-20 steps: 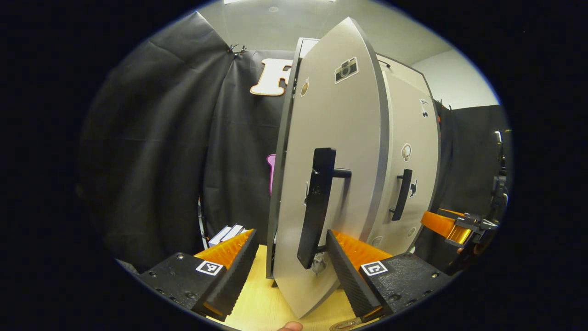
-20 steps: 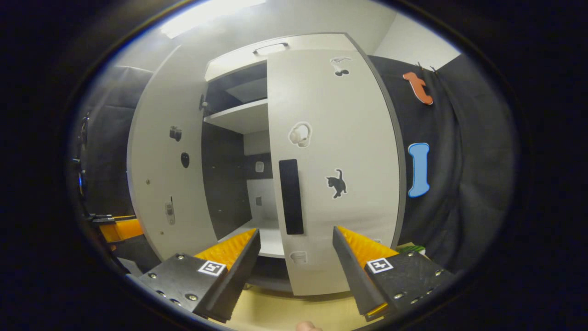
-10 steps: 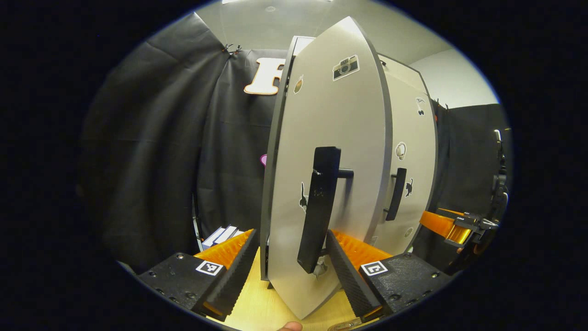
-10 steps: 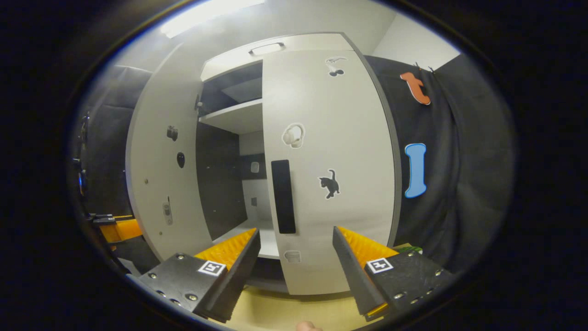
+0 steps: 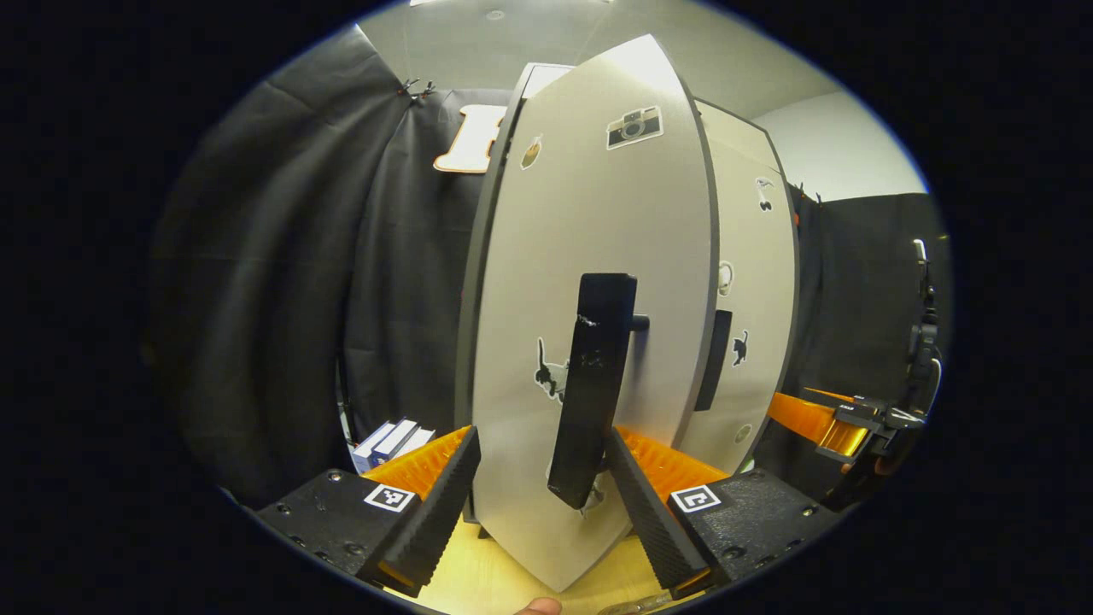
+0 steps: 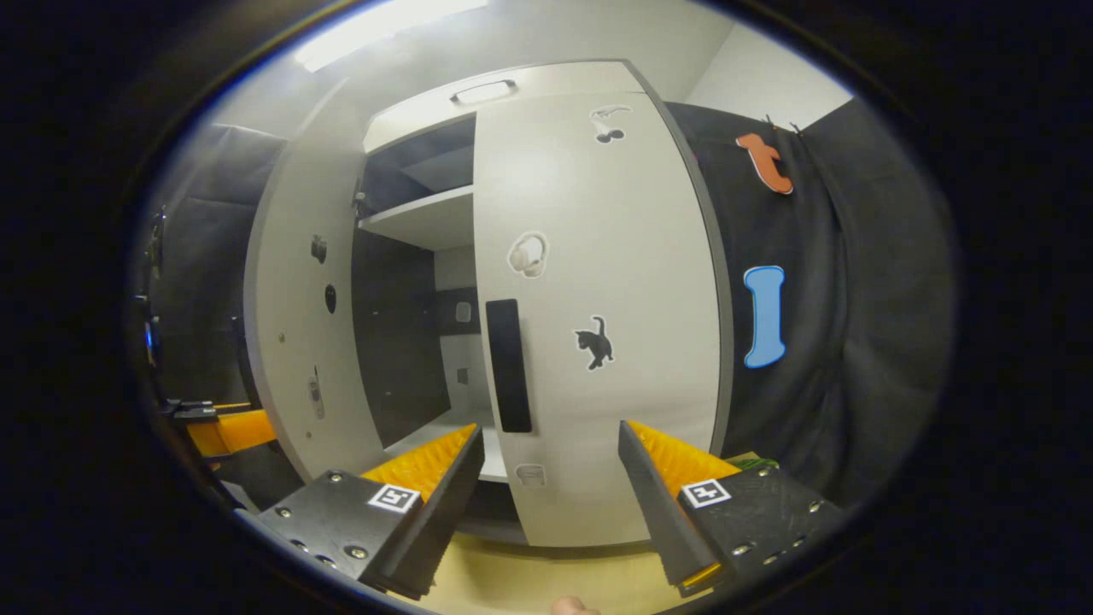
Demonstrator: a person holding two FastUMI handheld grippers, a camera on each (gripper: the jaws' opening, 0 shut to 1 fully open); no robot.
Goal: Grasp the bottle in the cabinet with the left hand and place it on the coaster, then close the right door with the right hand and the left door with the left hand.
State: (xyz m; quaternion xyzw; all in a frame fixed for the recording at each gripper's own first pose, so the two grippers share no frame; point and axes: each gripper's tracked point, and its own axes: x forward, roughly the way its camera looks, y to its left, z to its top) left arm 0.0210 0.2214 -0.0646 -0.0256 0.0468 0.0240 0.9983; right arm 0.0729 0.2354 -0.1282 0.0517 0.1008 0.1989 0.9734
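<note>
In the left gripper view the grey left door (image 5: 564, 256) stands partly open right in front of me. Its black handle (image 5: 593, 384) hangs between the spread fingers of my left gripper (image 5: 540, 440), close to the right-hand finger (image 5: 640, 504), and the gripper is open. The right door (image 5: 756, 282) lies flat against the cabinet behind it. In the right gripper view the right door (image 6: 615, 256) with its black handle (image 6: 508, 366) faces my open right gripper (image 6: 546, 440), which holds nothing. The left door (image 6: 295, 282) stands ajar there, showing dark shelves (image 6: 418, 226).
The cabinet stands on a light wooden table (image 5: 478, 572). A few books (image 5: 393, 437) lie left of the cabinet. The right gripper (image 5: 841, 423) hovers off to the right in the left gripper view, and the left gripper (image 6: 222, 427) appears at the left edge of the right gripper view.
The left door has swung further toward the cabinet, with my left gripper following its handle. The opening seen from the right gripper has narrowed. The right gripper has drifted slightly.
</note>
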